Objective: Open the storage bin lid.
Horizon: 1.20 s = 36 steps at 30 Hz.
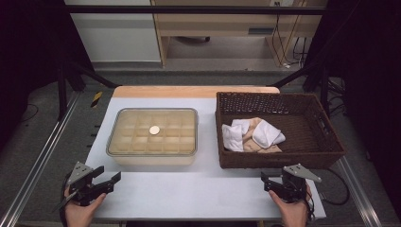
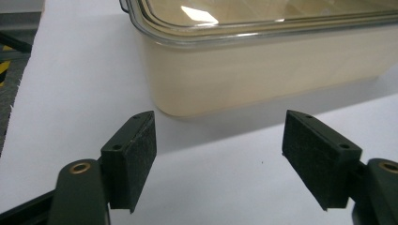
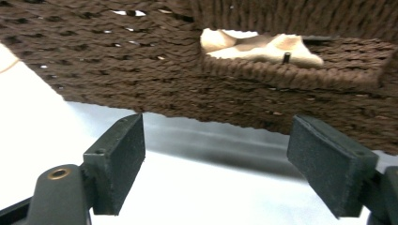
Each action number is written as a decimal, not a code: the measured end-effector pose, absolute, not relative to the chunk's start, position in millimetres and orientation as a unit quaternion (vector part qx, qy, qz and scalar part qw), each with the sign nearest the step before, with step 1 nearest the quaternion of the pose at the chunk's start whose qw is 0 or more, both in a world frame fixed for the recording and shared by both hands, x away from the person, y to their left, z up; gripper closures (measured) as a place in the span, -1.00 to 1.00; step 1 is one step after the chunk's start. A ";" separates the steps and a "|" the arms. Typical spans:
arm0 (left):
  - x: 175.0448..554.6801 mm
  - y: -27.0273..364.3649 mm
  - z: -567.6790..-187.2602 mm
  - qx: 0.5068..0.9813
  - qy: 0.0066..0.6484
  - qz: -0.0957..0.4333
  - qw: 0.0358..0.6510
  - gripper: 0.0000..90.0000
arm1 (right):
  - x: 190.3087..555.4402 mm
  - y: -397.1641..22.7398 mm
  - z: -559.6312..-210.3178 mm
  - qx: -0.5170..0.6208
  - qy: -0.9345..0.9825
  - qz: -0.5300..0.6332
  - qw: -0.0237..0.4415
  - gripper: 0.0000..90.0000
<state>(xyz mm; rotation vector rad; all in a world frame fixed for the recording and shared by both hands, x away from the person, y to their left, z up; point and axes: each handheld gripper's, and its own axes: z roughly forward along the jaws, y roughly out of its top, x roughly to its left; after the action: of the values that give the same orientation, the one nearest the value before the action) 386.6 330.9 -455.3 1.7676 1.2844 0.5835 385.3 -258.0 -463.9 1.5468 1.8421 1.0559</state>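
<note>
High view: grippers (image 1: 109, 178) (image 1: 265, 180) open, near table (image 1: 198, 198) edge.

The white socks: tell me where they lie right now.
In the high view the white socks lie inside the brown wicker basket on the table's right half, on beige cloth, right of the lidded box.

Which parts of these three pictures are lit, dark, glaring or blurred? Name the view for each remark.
High view: the white table is brightly lit, with dark surroundings at both sides. Left gripper view: a white glare patch sits on the clear lid of the beige box, which casts a soft shadow. Right gripper view: the brown basket is slightly blurred, with a shadow beneath it.
</note>
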 end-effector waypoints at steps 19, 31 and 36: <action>384.4 337.9 -443.6 0.695 0.510 0.239 0.447 -0.37 | 380.7 -216.8 -458.1 0.508 0.725 0.411 0.217 -0.43; 384.7 339.8 -433.7 0.685 0.507 0.247 0.461 -0.37 | 380.3 -196.9 -456.9 0.470 0.745 0.419 0.221 -0.44; 385.3 338.3 -427.8 0.689 0.501 0.251 0.461 -0.36 | 379.6 -190.0 -448.8 0.458 0.746 0.430 0.223 -0.45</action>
<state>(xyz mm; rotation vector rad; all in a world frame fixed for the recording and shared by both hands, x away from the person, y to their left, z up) 385.3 338.3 -427.8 1.6940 1.2314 0.6165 379.6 -190.0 -448.8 1.2638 2.0592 1.1886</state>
